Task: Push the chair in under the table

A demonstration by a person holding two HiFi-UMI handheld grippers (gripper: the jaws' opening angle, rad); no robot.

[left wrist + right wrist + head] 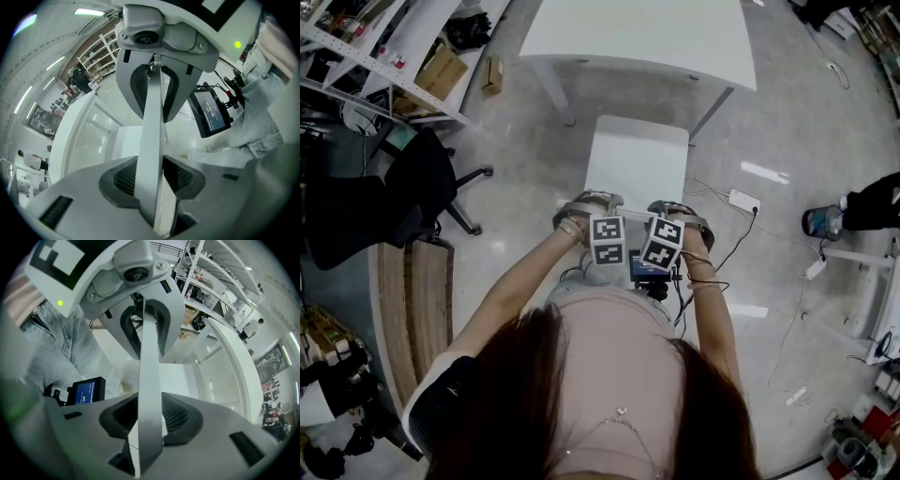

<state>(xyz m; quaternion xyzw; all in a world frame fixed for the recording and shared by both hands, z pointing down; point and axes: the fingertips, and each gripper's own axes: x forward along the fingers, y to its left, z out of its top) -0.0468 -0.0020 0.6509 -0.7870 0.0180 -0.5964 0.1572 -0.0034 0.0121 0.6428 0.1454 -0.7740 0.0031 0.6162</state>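
The white chair (636, 161) stands on the floor just short of the white table (637, 37), its seat pointing at the table's front edge. Both grippers reach steeply down onto the top of the chair back. My left gripper (592, 204) is shut on the chair back (153, 117), whose white edge runs between the dark pads (125, 177). To its right, my right gripper (680, 214) is shut on the same chair back (150, 362), close beside the left one. The person's body hides the lower part of the chair back in the head view.
A black office chair (422, 183) and shelving (384, 47) with a cardboard box (441, 70) stand at the left. A power strip (742, 200) with cables lies on the floor right of the chair. Wooden planks (417, 300) lie at lower left.
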